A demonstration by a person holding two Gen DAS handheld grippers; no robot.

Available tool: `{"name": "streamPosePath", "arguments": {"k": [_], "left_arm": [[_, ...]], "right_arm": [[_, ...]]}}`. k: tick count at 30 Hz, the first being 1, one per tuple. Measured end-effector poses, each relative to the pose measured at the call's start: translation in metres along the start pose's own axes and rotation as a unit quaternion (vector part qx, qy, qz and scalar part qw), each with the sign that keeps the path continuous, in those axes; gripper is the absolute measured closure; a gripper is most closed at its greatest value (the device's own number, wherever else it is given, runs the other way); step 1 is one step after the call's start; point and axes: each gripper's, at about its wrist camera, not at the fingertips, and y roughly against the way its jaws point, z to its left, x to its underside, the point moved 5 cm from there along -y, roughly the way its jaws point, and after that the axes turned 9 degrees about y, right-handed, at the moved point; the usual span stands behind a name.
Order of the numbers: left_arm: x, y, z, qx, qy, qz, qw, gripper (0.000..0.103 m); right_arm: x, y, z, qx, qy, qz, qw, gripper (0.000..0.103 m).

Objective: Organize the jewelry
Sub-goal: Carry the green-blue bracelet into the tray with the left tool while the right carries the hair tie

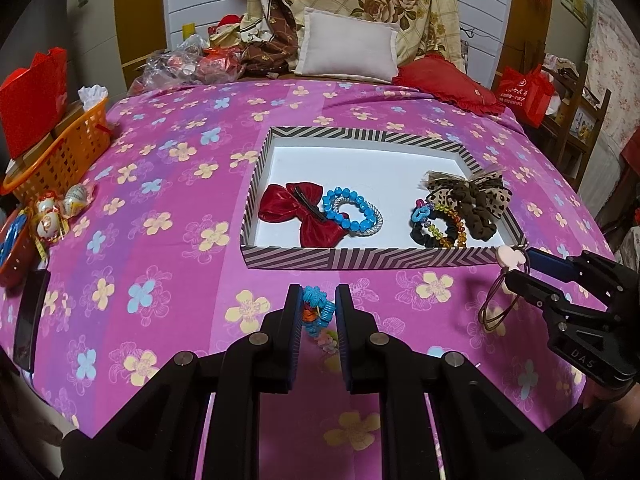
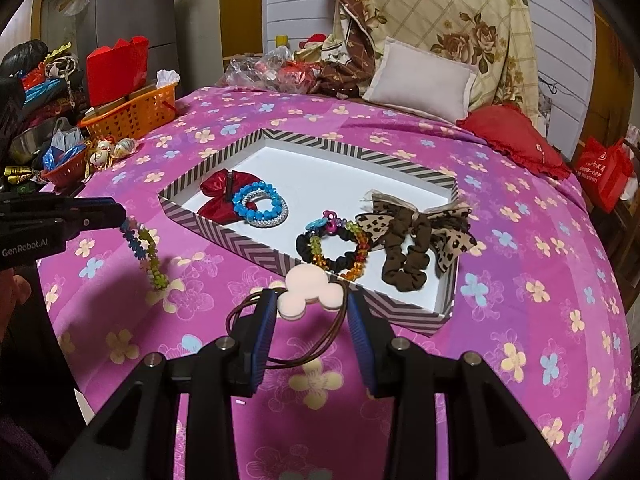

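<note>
Your bed [image 1: 160, 184], spread with a pink flowered sheet, carries the striped tray [image 1: 368, 259] laid flat and open so pieces can drop straight in. Inside it, the red bow [image 1: 304, 212] and blue bead bracelet [image 1: 352, 212] lie together at the left, the leopard scrunchie [image 1: 476, 204] and black beaded tie [image 1: 436, 228] at the right, apparently sorted by kind. Your right hand-held gripper [image 2: 312, 312] hangs just before the tray's near rim, clamped on the pink mouse-head hair tie [image 2: 310, 290], its brown loops dangling. Your left hand-held gripper [image 1: 318, 308] is pinched shut on the flower bead bracelet [image 2: 146, 248], hanging clear above the sheet, short of the tray.
</note>
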Motion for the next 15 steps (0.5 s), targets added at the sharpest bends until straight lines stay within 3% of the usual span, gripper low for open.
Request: {"name": "streamPosePath", "arguments": {"k": [6, 15], "left_arm": [[-0.009, 0.006, -0.002, 0.009, 0.003, -0.003, 0.9999, 0.103], [-0.05, 0.021, -0.009, 0.032, 0.007, -0.023, 0.9992, 0.103]], "right_arm": [[-0.002, 0.0, -0.001, 0.0, -0.002, -0.003, 1.0, 0.065], [-0.019, 0.004, -0.011, -0.01, -0.01, -0.018, 1.0, 0.065]]}}
